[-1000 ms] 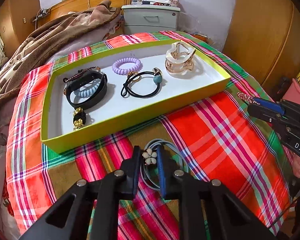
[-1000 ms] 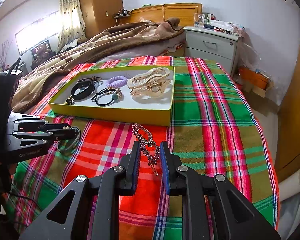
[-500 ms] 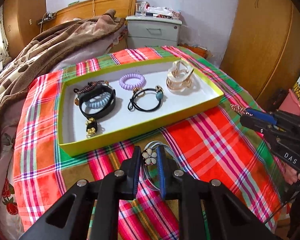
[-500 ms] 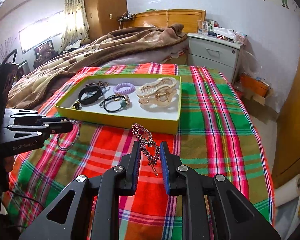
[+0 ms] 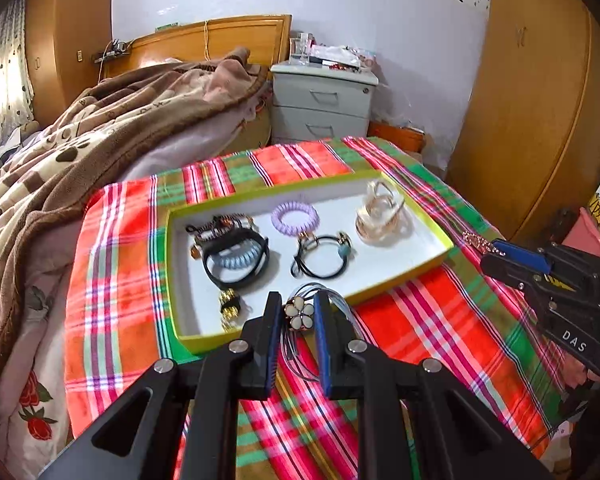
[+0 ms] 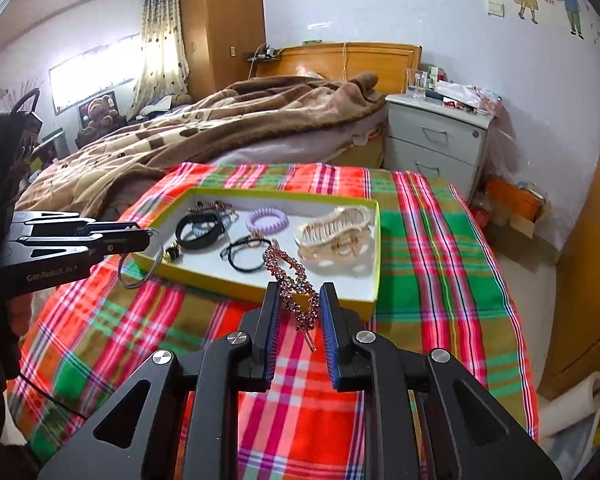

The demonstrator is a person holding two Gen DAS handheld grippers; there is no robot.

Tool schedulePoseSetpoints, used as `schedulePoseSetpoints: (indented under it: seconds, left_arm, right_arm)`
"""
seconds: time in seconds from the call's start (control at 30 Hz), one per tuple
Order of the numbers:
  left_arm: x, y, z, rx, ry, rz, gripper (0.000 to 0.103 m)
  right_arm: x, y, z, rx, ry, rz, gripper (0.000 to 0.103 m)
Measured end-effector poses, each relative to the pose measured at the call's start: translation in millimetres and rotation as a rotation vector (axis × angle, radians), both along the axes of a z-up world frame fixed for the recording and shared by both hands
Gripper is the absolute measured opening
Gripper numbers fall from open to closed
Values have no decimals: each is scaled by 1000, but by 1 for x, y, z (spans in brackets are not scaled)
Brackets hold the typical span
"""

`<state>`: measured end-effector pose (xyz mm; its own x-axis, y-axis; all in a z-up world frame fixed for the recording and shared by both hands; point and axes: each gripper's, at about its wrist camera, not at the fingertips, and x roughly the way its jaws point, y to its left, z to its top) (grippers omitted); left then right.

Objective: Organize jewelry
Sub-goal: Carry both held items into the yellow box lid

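- Woven plaid cloth [image 5: 420, 320] seen on table, matt, w/ fine weave.
- Tray [image 5: 400, 280]: card-like, matt white inside, lime rim.
- Flower hair tie [image 5: 299, 316]: glossy enamel-look petals, thin elastic cords.
- Rhinestone clip [image 6: 290, 280]: sparkly stones set on metal.
- Claw clip [image 6: 336, 228]: glossy translucent plastic, gold-tone trim.
- Purple coil tie [image 5: 295, 216]: smooth plastic.
- Grippers' frames matt black plastic, silver metal screws.
- Blanket [image 6: 220, 120]: fleecy. Headboard [image 6: 360, 60]: varnished wood.

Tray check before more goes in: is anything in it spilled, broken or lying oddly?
Nothing stands out. The tray sits flat on the plaid cloth, its pieces lying apart except a pale blue coil tie nested inside a black band.
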<state>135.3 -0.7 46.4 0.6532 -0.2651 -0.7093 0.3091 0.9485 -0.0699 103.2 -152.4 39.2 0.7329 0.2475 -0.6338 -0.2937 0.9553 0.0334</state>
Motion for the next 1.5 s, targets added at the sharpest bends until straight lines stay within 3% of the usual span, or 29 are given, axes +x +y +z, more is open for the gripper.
schedulePoseSetpoints:
  seconds: [0.4, 0.87, 1.23, 1.5]
  left_arm:
    - [47, 7, 11, -39, 6, 8, 17]
    - [103, -1, -12, -70, 88, 1, 17]
    - [115, -13, -43, -56, 162, -17, 17]
    - [117, -18, -46, -44, 156, -21, 17]
  right_arm:
    - [37, 18, -2, -1, 13, 23, 20]
    - [78, 33, -35, -56, 117, 92, 20]
    - [89, 30, -55, -114, 185, 110, 20]
    - [97, 29, -60, -129, 216, 109, 20]
